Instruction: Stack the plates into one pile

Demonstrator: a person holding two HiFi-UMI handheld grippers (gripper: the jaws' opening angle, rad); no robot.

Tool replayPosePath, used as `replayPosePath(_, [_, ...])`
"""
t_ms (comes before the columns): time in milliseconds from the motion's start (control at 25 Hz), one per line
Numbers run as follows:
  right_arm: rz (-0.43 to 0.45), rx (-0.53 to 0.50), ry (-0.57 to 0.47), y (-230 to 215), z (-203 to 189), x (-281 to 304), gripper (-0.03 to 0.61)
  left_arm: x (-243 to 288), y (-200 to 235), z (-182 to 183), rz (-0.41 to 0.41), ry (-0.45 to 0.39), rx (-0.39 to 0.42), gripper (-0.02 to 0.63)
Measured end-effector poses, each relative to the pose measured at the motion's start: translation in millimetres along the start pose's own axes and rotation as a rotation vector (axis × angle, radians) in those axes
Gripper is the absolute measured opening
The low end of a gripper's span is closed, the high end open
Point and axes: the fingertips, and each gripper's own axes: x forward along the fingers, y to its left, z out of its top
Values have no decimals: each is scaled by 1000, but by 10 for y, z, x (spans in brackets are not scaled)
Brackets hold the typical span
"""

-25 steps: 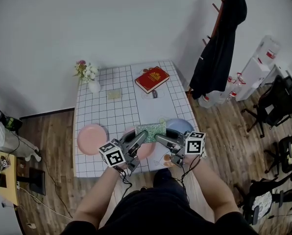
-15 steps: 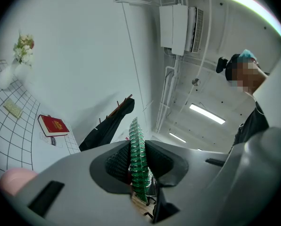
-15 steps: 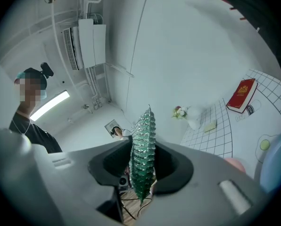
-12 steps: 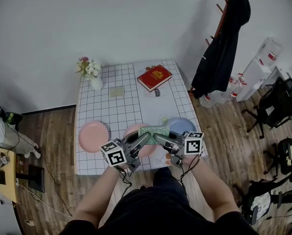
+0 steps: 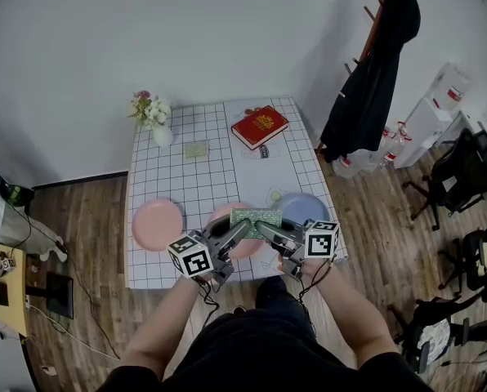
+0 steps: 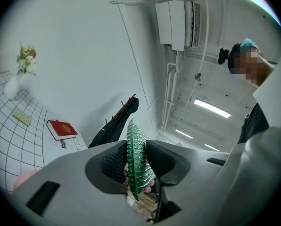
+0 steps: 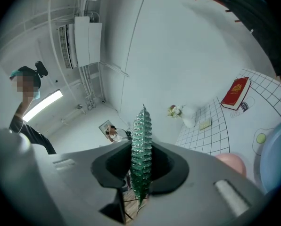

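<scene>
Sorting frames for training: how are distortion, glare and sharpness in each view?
Head view: even light, sharp, wall bowed at the edges. Left gripper view: heavy fisheye, dark corners, glaring ceiling lamp, green plate sharp. Right gripper view: same fisheye, lamp glare at left.

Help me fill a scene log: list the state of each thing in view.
Green plate: held by both grippers over the middle pink plate.
Left gripper: shut on the green plate, jaws just eased wider.
Right gripper: jaws just closed onto the green plate.
Middle pink plate: on the table, partly covered.
Left pink plate: flat, unstacked.
Blue plate: flat, unstacked.
Book: closed.
Vase: upright.
</scene>
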Motion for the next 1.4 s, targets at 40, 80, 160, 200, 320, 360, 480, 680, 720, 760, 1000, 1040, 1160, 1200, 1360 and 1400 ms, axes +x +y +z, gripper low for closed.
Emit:
replayPosePath(40, [-9,-1,-8,-5,5,-15,87,-5,2,2,11,3,17,111])
replayPosePath(80, [-19,1,-19,-15,18,-34,87,-10,7,7,23,5,34,120])
replayPosePath(160, [-40,6,-50,-30,66,-81,87,-24,32,19,49,11,69,130])
replayPosePath(200, [-52,6,-64,-38,94,-108,87,-34,51,29,65,12,88,132])
replayPosePath(320, [-103,-17,-94,-117,163,-205,86,-84,145,84,138,7,143,132])
replayPosePath(360, [-126,-26,-105,-145,189,-243,86,-105,190,103,171,6,160,132])
replayPosePath(480, [-210,-62,-146,-213,263,-373,87,-179,320,137,272,10,200,130])
replayPosePath(680, [-358,-167,-161,-293,269,-585,87,-325,404,169,377,-8,242,52])
replayPosePath(720, [-379,-180,-166,-305,264,-624,87,-346,404,174,392,-12,256,33])
replayPosePath(760, [-397,-187,-173,-317,262,-659,87,-364,402,180,405,-14,270,13])
replayPosePath(1000, [-499,-224,-197,-373,203,-861,87,-454,351,157,457,-14,334,-6])
replayPosePath(1040, [-519,-230,-200,-386,188,-899,87,-469,344,147,462,-15,336,-6])
replayPosePath(1160, [-575,-237,-210,-435,148,-1029,87,-495,334,87,474,-9,328,-6])
replayPosePath(1200, [-591,-236,-212,-452,129,-1071,87,-502,334,54,477,-4,324,-6])
replayPosePath(1360, [-646,-228,-219,-514,38,-1234,87,-495,322,-90,474,17,307,-5])
replayPosePath(1400, [-657,-224,-223,-525,23,-1272,87,-481,315,-119,469,23,304,-5])
